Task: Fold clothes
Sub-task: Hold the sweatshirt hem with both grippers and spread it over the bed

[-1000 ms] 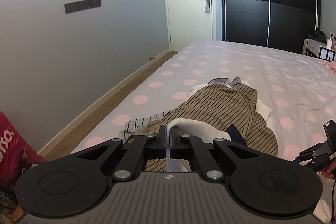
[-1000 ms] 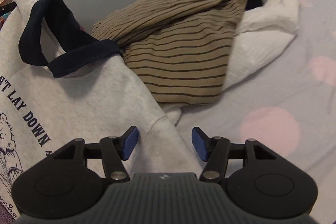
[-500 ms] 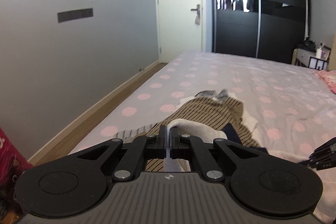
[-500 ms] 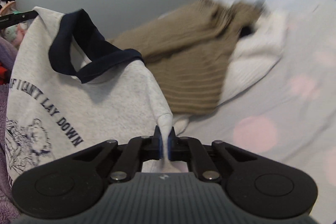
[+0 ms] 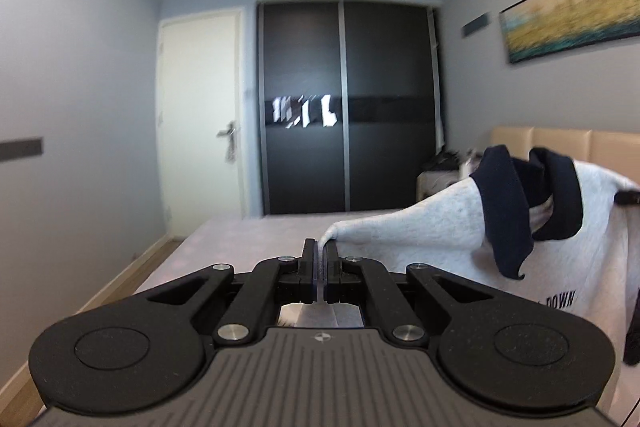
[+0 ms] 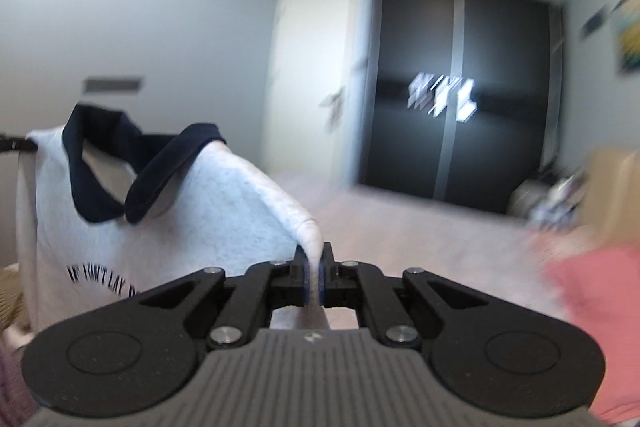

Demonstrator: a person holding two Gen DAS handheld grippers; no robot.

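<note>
My left claw (image 5: 319, 250) and right claw (image 6: 315, 255) each pinch a shoulder of the grey sweatshirt (image 6: 224, 203), which hangs spread between them above the bed (image 5: 256, 231), apparently clear of it.

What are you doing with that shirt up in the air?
A person is folding clothes with a claw in each hand. The left claw and the right claw are each shut on a shoulder of the grey T-shirt with the navy collar. It hangs spread between them above the bed.
</note>
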